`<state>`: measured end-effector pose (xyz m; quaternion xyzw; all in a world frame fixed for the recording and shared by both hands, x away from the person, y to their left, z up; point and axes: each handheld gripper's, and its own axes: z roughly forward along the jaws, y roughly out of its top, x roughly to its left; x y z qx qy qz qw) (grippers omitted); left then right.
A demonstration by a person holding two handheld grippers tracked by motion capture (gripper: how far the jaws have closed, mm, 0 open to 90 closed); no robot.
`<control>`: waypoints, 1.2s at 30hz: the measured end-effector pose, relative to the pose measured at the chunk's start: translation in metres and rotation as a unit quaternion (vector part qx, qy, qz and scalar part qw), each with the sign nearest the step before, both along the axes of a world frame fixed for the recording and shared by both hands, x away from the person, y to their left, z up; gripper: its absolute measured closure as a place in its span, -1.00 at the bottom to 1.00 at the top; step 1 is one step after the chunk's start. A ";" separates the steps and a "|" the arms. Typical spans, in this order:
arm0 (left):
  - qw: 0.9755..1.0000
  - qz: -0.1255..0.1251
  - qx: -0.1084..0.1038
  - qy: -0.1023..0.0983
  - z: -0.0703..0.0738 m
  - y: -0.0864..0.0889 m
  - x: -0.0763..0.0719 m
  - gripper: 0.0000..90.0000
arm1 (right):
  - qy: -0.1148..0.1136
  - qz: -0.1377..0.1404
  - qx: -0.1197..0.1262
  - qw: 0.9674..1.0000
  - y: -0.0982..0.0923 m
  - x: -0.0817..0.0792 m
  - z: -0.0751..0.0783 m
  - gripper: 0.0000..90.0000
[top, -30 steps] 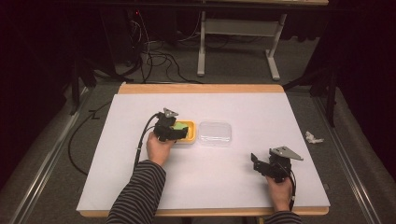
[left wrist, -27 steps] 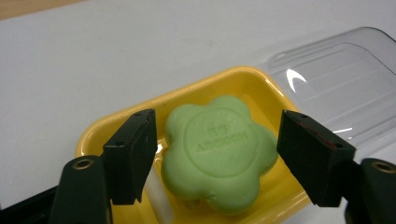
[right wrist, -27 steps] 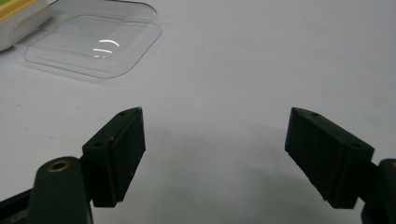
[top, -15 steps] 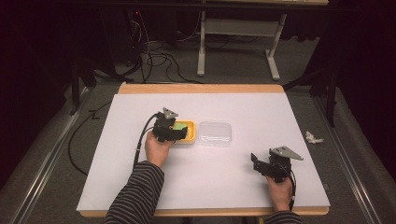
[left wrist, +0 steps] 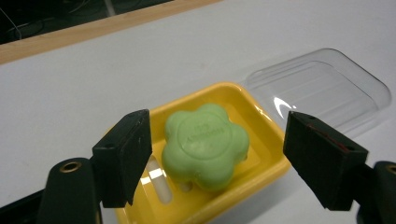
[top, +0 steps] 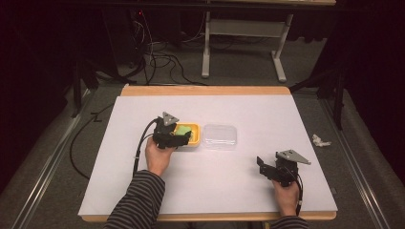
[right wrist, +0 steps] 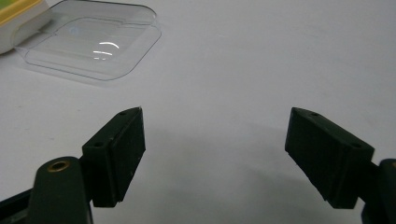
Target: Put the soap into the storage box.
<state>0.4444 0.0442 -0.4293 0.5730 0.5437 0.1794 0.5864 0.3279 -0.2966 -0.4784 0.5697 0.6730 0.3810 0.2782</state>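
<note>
In my left gripper view, my left gripper [left wrist: 217, 154] stands wide, its two matte black jaws spread to either side of a green soap [left wrist: 205, 144] and touching nothing. The soap is a smooth, waxy cake shaped like a rounded flower with a round stamped mark on its top; the lettering is too blurred to read. It lies in a glossy yellow plastic dish [left wrist: 259, 109], a rounded rectangle with a raised rim and slots cut through its floor. Touching the dish's far short end, in the upper right of that frame, a clear plastic lid [left wrist: 327, 88] lies flat, thin-walled with rounded corners and faint ribs, catching a bright glare.

In the high view the dish [top: 193, 129] and lid [top: 219, 136] sit side by side just left of the frame's centre on the white table [top: 239, 191], whose surface is matte and even and edged at the far side by a pale wooden strip [top: 205, 90]. My left gripper [top: 184, 138] hangs over the dish's left end.

My right gripper [top: 261, 164] sits in the lower right of the high view, well apart from the lid. In my right gripper view its jaws are wide too, holding nothing, above bare white surface, with the lid [right wrist: 93, 39] in the upper left corner. Open white table lies all round both tools.
</note>
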 end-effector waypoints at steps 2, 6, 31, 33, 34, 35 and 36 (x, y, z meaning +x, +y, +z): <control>1.000 0.000 0.004 0.002 0.000 0.001 -0.002 -0.47 | 0.000 0.000 0.000 1.000 0.000 0.000 0.000 -0.54; 1.000 0.002 -0.004 -0.004 0.003 0.010 -0.013 -0.48 | -0.001 0.001 -0.004 1.000 0.001 0.000 0.000 -0.54; 0.999 -0.012 -0.047 -0.014 0.016 0.021 -0.048 -0.50 | -0.008 0.001 -0.004 1.000 0.000 -0.001 0.000 -0.54; 0.999 -0.012 -0.050 -0.016 0.017 0.022 -0.049 -0.50 | -0.005 0.001 -0.002 1.000 0.000 -0.001 0.000 -0.54; 0.998 -0.012 -0.051 -0.017 0.018 0.023 -0.050 -0.50 | -0.005 0.002 -0.002 1.000 0.001 -0.001 0.000 -0.54; 0.998 -0.012 -0.053 -0.018 0.019 0.023 -0.051 -0.50 | -0.006 0.003 -0.003 1.000 0.001 -0.001 0.000 -0.54; 0.998 -0.013 -0.053 -0.018 0.019 0.023 -0.051 -0.50 | -0.006 0.001 -0.004 1.000 0.001 -0.001 0.000 -0.54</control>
